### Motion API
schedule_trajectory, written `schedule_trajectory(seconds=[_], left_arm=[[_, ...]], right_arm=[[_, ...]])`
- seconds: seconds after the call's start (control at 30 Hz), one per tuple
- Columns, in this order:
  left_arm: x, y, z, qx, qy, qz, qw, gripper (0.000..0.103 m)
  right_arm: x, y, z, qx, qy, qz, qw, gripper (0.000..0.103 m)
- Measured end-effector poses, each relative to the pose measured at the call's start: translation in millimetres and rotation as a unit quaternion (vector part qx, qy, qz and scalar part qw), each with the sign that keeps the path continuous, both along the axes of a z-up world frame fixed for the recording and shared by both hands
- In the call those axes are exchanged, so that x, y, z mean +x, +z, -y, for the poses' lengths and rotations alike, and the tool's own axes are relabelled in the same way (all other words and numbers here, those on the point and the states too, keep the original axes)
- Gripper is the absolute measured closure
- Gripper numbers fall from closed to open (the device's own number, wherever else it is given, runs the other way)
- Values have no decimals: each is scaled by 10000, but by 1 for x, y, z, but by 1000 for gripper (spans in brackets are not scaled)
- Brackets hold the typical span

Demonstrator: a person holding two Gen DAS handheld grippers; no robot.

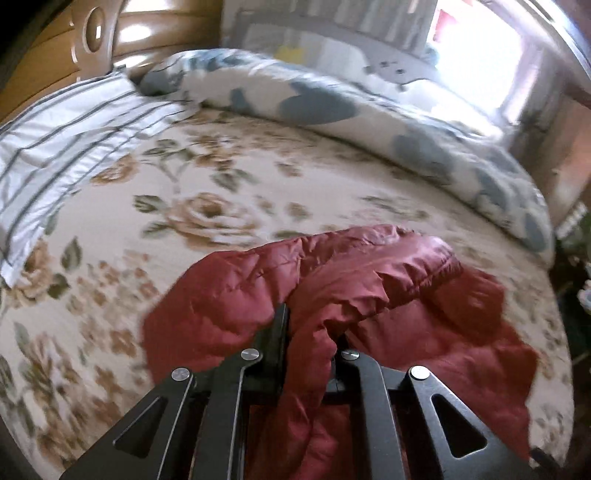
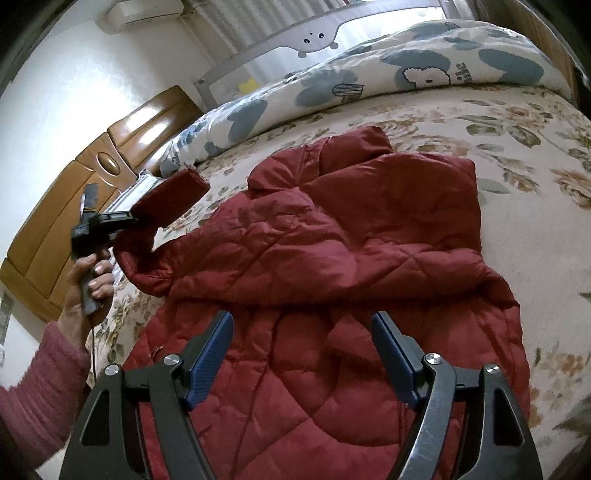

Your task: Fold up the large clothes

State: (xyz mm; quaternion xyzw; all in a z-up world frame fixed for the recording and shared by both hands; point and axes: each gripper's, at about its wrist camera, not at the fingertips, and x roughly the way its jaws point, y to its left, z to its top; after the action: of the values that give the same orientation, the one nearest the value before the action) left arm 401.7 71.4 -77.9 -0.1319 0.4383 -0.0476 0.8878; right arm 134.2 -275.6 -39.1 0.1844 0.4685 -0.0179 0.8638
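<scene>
Jacket (image 2: 332, 236), one, on bed (image 2: 517, 147); left tongs (image 1: 310, 332) pinch sleeve; right tongs (image 2: 303, 321) agape.

This is a home bedroom: a bed under a rose-printed sheet (image 2: 480, 122) fills the view, with a wooden headboard (image 2: 55, 218) at nine o'clock, a rolled cartoon-print duvet (image 2: 369, 70) at twelve, a striped pillow (image 1: 66, 140), and a wall air-conditioner (image 2: 147, 9) at eleven.

Red quilted jacket (image 2: 332, 236) sprawls centre on the floral bedspread (image 2: 517, 122); right gripper (image 2: 303, 332) gapes at six o'clock; left gripper (image 2: 138, 218) pinches its sleeve (image 2: 166, 199) at nine o'clock.
</scene>
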Motion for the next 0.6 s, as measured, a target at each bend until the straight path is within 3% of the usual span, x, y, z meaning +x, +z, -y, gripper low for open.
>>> schedule_trajectory(seconds=[0.2, 0.33, 0.6], left_arm=[[-39, 18, 35, -454, -512, 255, 9973, 93], [-54, 22, 43, -543, -800, 314, 9948, 93], [-57, 7, 108, -430, -1530, 218, 9871, 93]], right_arm=[[-10, -1, 2, 46, -49, -33, 10000, 25], [-15, -2, 7, 59, -160, -42, 9998, 25], [-26, 3, 25, 47, -431, 1, 9991, 25]])
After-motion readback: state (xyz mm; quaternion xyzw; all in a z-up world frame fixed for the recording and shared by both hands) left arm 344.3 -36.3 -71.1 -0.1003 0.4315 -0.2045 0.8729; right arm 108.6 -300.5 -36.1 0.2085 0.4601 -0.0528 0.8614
